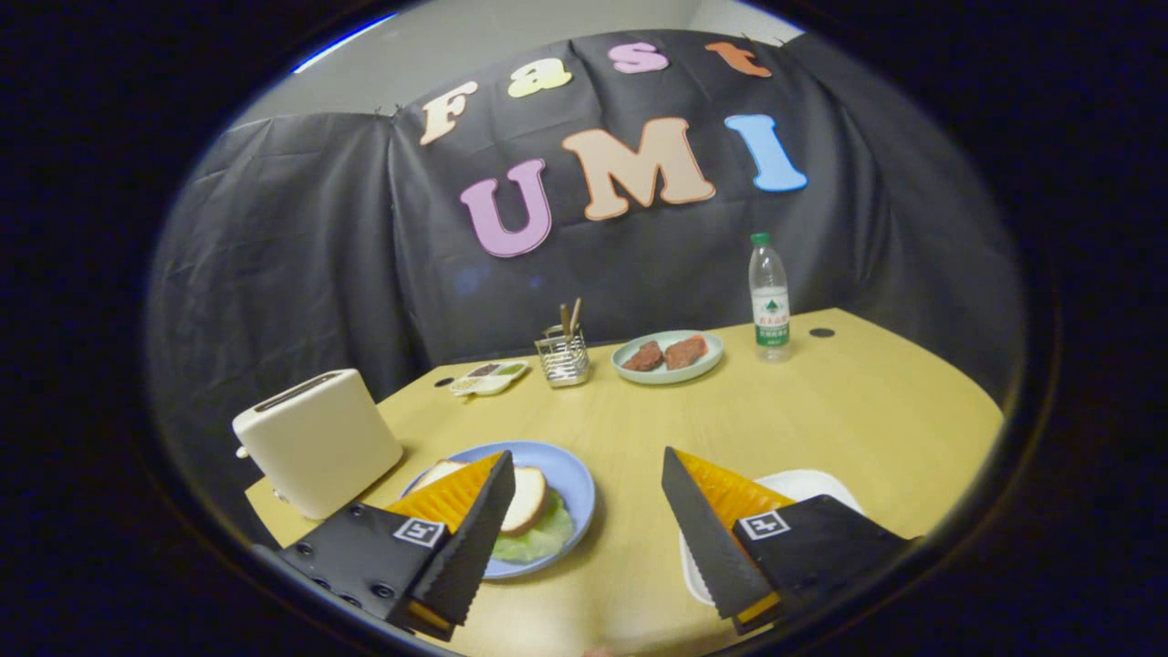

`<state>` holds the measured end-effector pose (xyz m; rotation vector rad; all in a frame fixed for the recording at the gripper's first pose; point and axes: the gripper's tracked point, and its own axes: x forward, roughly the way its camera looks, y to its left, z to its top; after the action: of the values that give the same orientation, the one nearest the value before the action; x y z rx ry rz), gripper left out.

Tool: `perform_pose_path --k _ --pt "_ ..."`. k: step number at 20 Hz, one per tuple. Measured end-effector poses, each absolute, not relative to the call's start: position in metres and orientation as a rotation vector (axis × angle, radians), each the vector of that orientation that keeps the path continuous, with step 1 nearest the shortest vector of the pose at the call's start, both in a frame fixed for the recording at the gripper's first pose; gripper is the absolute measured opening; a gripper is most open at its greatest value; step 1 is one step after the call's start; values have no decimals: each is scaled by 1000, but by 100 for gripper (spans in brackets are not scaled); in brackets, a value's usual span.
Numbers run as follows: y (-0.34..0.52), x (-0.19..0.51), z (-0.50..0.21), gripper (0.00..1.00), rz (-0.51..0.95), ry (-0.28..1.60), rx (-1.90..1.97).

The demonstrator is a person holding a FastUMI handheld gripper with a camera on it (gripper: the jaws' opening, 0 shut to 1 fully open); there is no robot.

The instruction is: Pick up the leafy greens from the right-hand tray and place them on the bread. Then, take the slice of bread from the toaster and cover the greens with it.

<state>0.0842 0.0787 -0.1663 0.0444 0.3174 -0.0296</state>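
Two fingers of the tongs (584,529) stand wide apart over the desk (821,411), gripping nothing, the left one hiding part of the blue plate (570,484). There the bread slice (525,500) lies flat on the leafy greens (538,538), beside the toaster (315,438). Beyond sit a meat plate (666,356), bottle (769,301) and utensil holder (563,356); a white tray (812,482) peeks past the right finger.

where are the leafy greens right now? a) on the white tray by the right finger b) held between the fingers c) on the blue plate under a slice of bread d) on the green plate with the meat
c: the leafy greens lie on the blue plate with a slice of bread on top of them, while the hand-held gripper is open with nothing between its fingers.
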Motion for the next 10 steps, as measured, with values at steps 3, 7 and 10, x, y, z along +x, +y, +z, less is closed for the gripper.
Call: perform_pose_path --k 3,7,10 --pt "63 78 -139 100 -41 262 40" --pt "52 71 -89 100 -41 176 47" --pt "50 70 -48 100 -24 105 11"
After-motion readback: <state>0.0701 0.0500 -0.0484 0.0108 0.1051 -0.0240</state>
